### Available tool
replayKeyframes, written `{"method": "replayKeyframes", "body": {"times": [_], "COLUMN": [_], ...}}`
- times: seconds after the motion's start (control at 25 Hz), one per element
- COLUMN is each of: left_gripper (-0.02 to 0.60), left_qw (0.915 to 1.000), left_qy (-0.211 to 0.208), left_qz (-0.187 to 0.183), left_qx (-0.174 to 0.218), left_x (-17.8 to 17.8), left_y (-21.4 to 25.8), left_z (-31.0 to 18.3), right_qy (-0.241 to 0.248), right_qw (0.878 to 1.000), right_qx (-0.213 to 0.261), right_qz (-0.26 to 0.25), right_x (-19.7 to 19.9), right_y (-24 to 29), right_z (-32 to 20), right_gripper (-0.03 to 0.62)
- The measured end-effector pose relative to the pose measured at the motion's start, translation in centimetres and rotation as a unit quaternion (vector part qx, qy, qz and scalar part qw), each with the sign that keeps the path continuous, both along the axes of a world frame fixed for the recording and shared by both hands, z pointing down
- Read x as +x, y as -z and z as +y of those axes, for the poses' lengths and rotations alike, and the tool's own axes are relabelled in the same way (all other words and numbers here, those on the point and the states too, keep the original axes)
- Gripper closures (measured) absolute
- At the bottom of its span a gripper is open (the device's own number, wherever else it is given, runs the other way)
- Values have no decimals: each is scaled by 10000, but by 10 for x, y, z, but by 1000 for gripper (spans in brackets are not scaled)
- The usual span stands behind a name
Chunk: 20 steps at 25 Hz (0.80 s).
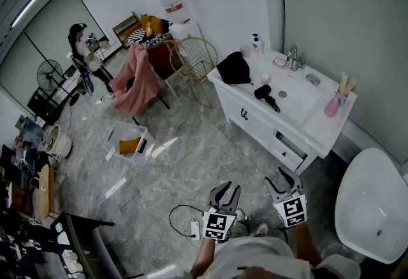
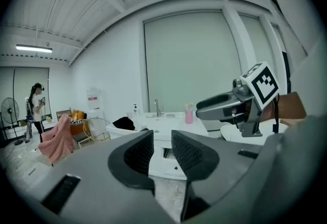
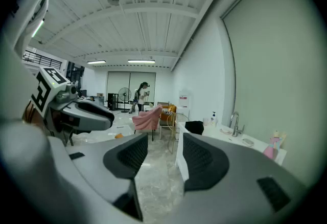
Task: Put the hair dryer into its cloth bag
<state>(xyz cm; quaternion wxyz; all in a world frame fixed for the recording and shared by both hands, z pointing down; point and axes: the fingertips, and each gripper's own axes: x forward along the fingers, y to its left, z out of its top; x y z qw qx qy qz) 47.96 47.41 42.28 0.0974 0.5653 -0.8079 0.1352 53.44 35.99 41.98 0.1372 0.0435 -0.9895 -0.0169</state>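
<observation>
So, hair dryer (image 1: 266, 96) lies slanting on the worktop (image 1: 319, 125) just beside the black cloth bag (image 1: 233, 69), well ahead of both empty half-open tongs, right tongs (image 1: 282, 177) nearer than left tongs (image 1: 227, 190).

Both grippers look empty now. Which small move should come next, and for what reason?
Probably a step toward the white counter. The left gripper and the right gripper are both open and empty, held over the floor, well short of the black hair dryer and the black cloth bag, which lie apart on that counter. Neither looks reachable from here.
</observation>
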Motion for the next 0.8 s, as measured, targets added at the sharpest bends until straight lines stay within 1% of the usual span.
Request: {"method": "replayKeyframes", "body": {"times": [0.16, 0.36, 0.52, 0.8], "left_gripper": [483, 482, 482, 483], "left_qw": [10000, 9997, 9994, 9995], "left_qy": [55, 26, -2, -98], "left_qz": [-39, -255, -330, -275], "left_qx": [-73, 12, 92, 139], "left_x": [14, 11, -3, -38], "left_y": [-4, 8, 13, 9], "left_z": [3, -8, -14, -23], "right_qy": [70, 83, 131, 34], "right_qw": [9999, 9996, 9994, 9998], "right_qx": [-16, 45, 86, 77], "right_qz": [-142, -255, -324, -154], "right_x": [9, 8, -3, -35], "right_y": [4, 4, 9, 2], "right_z": [-2, -7, -6, -13], "right_gripper": [365, 366, 365, 365]}}
